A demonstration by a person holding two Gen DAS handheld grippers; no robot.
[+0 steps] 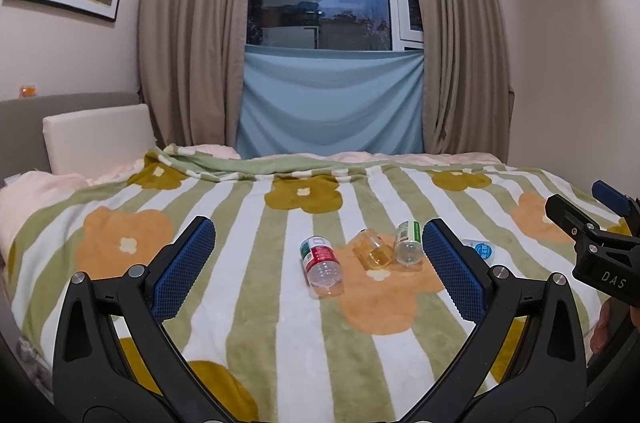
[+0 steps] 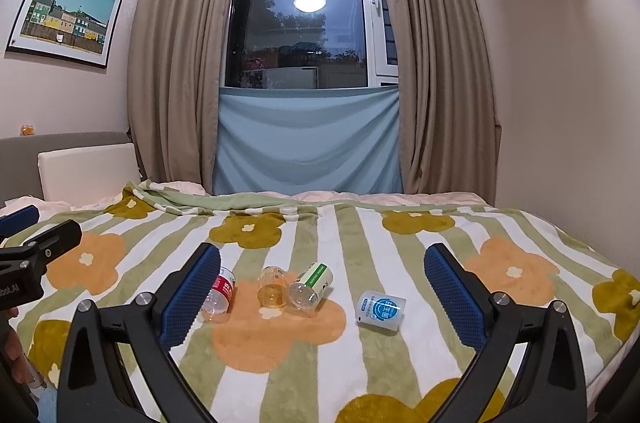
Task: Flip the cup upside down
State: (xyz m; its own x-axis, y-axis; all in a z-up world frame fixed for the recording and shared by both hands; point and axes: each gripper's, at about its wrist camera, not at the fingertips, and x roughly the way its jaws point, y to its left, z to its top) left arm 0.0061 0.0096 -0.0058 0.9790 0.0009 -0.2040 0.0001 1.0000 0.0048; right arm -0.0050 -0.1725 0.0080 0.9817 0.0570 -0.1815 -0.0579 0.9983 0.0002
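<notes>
Several small cups lie on their sides on the flowered blanket (image 1: 280, 327) (image 2: 400, 351). From left to right they are a red-labelled clear cup (image 1: 322, 265) (image 2: 219, 297), an amber cup (image 1: 374, 249) (image 2: 273, 289), a green-labelled clear cup (image 1: 408, 241) (image 2: 311, 287) and a blue-labelled white cup (image 2: 381, 310). In the left wrist view the blue-labelled cup (image 1: 482, 250) is partly hidden behind a finger. My left gripper (image 1: 317, 227) (image 2: 44, 221) hovers open, short of the cups. My right gripper (image 2: 323, 251) (image 1: 580, 199) is open too, above the near blanket. Neither holds anything.
A white cushion (image 1: 98, 137) leans on the grey headboard (image 1: 24, 115) at back left. Curtains (image 1: 188, 43) and a window with blue cloth (image 1: 330, 103) stand behind the bed. A wall (image 2: 560, 103) bounds the bed's right side. A hand (image 1: 600, 327) shows at the frame edge.
</notes>
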